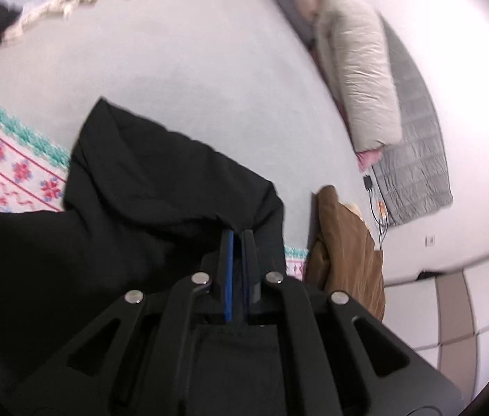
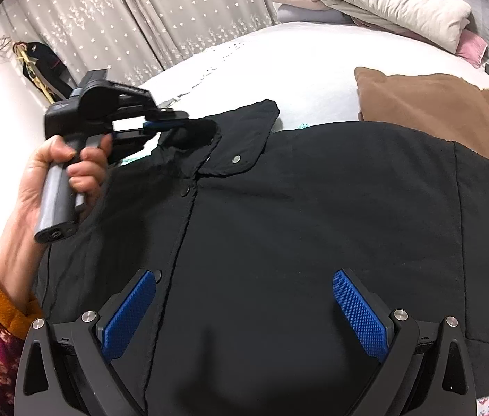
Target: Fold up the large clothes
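A large black jacket [image 2: 314,208] lies spread front-up on the bed, snaps along its placket and its collar toward the far left. My left gripper [image 2: 171,123], held by a person's hand [image 2: 53,173], is shut on the collar's edge. In the left wrist view the left gripper [image 1: 239,239] shows its blue pads pressed close together on a bunched fold of the black jacket [image 1: 140,180]. My right gripper [image 2: 244,274] hovers over the jacket's lower front, open, its blue pads [image 2: 359,312] wide apart with nothing between them.
A brown garment [image 2: 435,104] lies just beyond the jacket on the right. A cream duvet [image 2: 383,3] is piled at the head of the white bed [image 2: 296,62]. A patterned knit blanket [image 1: 8,166] lies under the jacket. A star-print curtain [image 2: 140,17] hangs behind.
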`<state>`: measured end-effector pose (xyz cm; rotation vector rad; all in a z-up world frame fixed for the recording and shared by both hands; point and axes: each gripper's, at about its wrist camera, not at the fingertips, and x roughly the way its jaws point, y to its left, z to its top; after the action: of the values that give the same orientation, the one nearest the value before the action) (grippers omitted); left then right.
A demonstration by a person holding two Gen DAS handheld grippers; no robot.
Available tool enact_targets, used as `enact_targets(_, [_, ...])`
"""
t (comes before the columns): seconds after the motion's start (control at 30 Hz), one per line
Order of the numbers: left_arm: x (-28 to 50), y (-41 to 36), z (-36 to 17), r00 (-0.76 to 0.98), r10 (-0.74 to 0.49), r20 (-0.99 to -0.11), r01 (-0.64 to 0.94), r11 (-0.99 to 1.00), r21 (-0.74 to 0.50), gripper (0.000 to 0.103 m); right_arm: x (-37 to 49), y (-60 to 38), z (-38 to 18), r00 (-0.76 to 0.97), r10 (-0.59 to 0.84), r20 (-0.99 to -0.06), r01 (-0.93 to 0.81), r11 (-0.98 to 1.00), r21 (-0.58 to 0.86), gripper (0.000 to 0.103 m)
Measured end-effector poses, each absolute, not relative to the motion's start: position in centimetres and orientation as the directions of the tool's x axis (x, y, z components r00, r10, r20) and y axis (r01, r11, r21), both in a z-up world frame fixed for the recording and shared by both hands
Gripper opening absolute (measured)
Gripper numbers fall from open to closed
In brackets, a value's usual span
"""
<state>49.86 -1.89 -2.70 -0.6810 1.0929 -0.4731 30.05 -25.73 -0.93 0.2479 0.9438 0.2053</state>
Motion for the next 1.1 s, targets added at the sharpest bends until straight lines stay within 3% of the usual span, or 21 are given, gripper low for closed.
enact_targets(0.17, [44.6,0.9,0.3,0.404,-0.604,-0.687,0.208,0.792,-0.574,0.004,29.9,-27.4,-0.3,0.603,0.272,-0.750,-0.035,0.948,0.316,0.102])
enact_targets(0.3, [43.2,2.8,-5.4,0.294,-0.266,-0.918,0.225,0.953,-0.204,0.003,30.5,-27.7,-0.5,0.610,0.270,-0.745,-0.017,0.944,0.328,0.102])
enact_targets(0.4, [42.0,5.0,-4.0,0.343,-0.276,-0.898,0.241,0.950,-0.199,0.005,31.2,-26.9,-1.1,0.606,0.228,-0.762,-0.006,0.959,0.282,0.102])
enact_targets(0.43, [41.7,5.4,-2.8,0.384,-0.260,-0.886,0.246,0.954,-0.173,0.019,31.4,-26.8,-1.1,0.605,0.229,-0.762,-0.008,0.959,0.282,0.102])
enact_targets(0.47, [41.4,5.7,-1.8,0.422,-0.253,-0.871,0.252,0.955,-0.156,0.041,31.6,-26.7,-1.2,0.605,0.233,-0.762,-0.011,0.959,0.284,0.102])
enact_targets(0.5, [41.3,5.9,-0.3,0.484,-0.246,-0.840,0.257,0.957,-0.132,0.050,32.1,-26.5,-1.2,0.607,0.236,-0.759,-0.013,0.958,0.287,0.102])
enact_targets(0.53, [41.1,5.9,0.2,0.518,-0.248,-0.819,0.260,0.957,-0.125,0.056,32.8,-26.3,-1.2,0.613,0.238,-0.754,-0.013,0.956,0.292,0.102])
enact_targets(0.6, [41.5,5.0,1.3,0.550,-0.292,-0.783,0.290,0.945,-0.148,0.056,34.2,-25.8,-1.2,0.627,0.261,-0.734,-0.014,0.946,0.325,0.101])
enact_targets(0.67, [42.1,3.5,1.3,0.533,-0.374,-0.760,0.338,0.917,-0.214,0.057,35.8,-25.4,-1.4,0.642,0.300,-0.706,-0.010,0.924,0.383,0.095])
enact_targets(0.77, [43.1,1.2,0.2,0.527,-0.426,-0.736,0.382,0.892,-0.242,0.058,39.3,-24.9,-2.9,0.646,0.353,-0.677,0.023,0.878,0.479,0.076])
enact_targets(0.87, [44.8,-0.6,-3.4,0.516,-0.386,-0.764,0.365,0.907,-0.212,0.058,41.9,-25.1,-5.3,0.636,0.354,-0.686,0.083,0.852,0.517,0.047])
enact_targets(0.9, [45.2,-0.6,-4.4,0.501,-0.340,-0.795,0.346,0.921,-0.176,0.057,42.6,-25.1,-6.1,0.629,0.340,-0.699,0.093,0.860,0.502,0.024])
enact_targets(0.93, [45.0,-0.7,-5.6,0.487,-0.301,-0.820,0.344,0.929,-0.137,0.053,43.0,-25.0,-6.6,0.617,0.275,-0.738,0.117,0.894,0.432,0.014])
enact_targets(1.03, [43.2,-0.7,-5.4,0.530,-0.235,-0.815,0.401,0.916,-0.003,0.054,42.2,-25.2,-6.3,0.619,0.176,-0.765,0.131,0.938,0.321,0.015])
enact_targets(1.1, [41.8,-0.7,-4.6,0.551,-0.178,-0.815,0.401,0.913,0.071,0.061,40.9,-25.0,-5.6,0.622,0.149,-0.769,0.102,0.958,0.268,0.019])
